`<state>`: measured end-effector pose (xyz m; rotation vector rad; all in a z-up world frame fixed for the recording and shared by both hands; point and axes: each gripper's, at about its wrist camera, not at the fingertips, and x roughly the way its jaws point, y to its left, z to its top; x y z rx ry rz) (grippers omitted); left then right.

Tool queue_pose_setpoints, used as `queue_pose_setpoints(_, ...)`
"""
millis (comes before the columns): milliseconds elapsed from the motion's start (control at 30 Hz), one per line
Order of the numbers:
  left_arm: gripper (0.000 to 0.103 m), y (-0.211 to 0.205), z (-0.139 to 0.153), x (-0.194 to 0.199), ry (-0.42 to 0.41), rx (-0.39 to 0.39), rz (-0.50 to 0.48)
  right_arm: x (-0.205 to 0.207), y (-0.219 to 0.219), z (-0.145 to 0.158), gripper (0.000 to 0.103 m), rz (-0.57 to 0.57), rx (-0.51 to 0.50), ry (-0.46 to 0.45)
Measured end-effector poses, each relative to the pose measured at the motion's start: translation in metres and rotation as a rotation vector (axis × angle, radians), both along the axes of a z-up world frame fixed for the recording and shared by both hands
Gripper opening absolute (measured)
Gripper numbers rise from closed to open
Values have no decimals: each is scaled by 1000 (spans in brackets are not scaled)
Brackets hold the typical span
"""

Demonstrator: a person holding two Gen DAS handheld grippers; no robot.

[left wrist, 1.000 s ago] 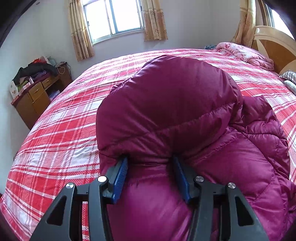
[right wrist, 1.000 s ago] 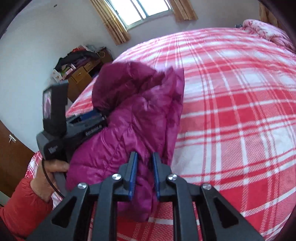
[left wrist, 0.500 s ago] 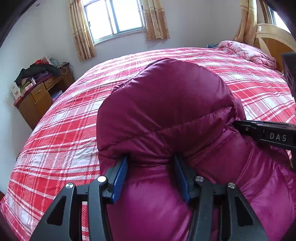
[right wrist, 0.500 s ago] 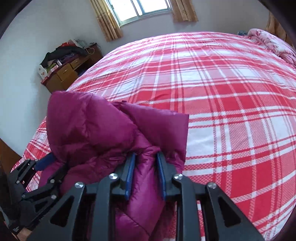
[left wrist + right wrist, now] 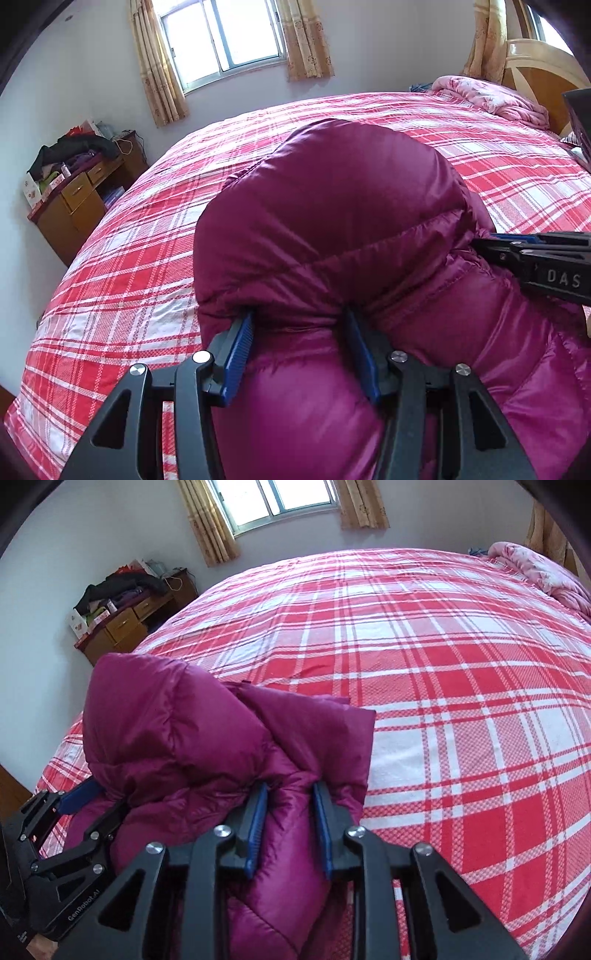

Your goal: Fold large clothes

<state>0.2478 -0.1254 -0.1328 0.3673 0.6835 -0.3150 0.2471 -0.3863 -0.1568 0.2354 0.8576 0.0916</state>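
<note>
"DAS" on right gripper [image 5: 480, 242] body, "GenRobot.AI" on left gripper [image 5: 96, 801] body

Magenta quilted down jacket [image 5: 332, 229], shiny, puffy, bunched and lifted above bed. Top part domes forward over my left tongs [image 5: 299, 325], thick fold pinched between their blue pads. Another bundled fold pinched in my right tongs [image 5: 290, 794], beside first grip. Flat squared flap [image 5: 328, 731] sticks out rightward. Lower quilted part hangs toward me.
</note>
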Motion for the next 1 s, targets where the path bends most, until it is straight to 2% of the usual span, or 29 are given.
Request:
queue_pose_setpoints(67, 57, 11, 11, -8, 11, -11, -5, -9, -2, 9, 30, -14, -29, 17)
queue_pose_setpoints(133, 58, 34, 26, -16, 24, -100, -16, -31, -10, 23, 32, -29, -6, -36)
queue_pose_setpoints(200, 64, 60, 36, -18, 39, -186, -8, -56, -20, 34, 47, -42, 22, -90)
queue_pose_setpoints(267, 73, 81, 40, -12, 71, -247, 13, -78, -31, 42, 77, -71, 52, -135)
queue_pose_setpoints(367, 74, 103, 36, 5, 164, -385, 30, -93, -48, 43, 81, -85, 223, -173)
queue_pose_setpoints(433, 75, 105, 24, 17, 255, -459, 45, -86, -55, 35, 87, -87, 344, -145)
queue_pose_setpoints(500, 75, 100, 9, 23, 334, -518, 42, -73, -53, 21, 87, -99, 374, -97)
queue_pose_setpoints(567, 75, 95, -3, 23, 367, -586, 34, -62, -46, 8, 87, -79, 366, -65)
queue_pose_setpoints(600, 75, 93, -7, 23, 365, -605, 33, -57, -42, 1, 87, -60, 372, -51)
queue_pose_setpoints(667, 81, 84, -12, 20, 343, -586, 27, -49, -35, -16, 89, -38, 396, -20)
queue_pose_setpoints(700, 81, 78, -16, 20, 340, -562, 14, -51, -33, -19, 89, -39, 379, -49)
queue_pose_setpoints(767, 82, 72, -20, 23, 338, -546, -1, -51, -26, -17, 90, -27, 335, -54)
queue_pose_setpoints(833, 83, 75, -23, 28, 353, -567, -6, -48, -24, -18, 91, -21, 314, -51)
queue_pose_setpoints(1000, 83, 75, -24, 26, 332, -575, -28, -40, -10, -15, 91, -4, 232, -35)
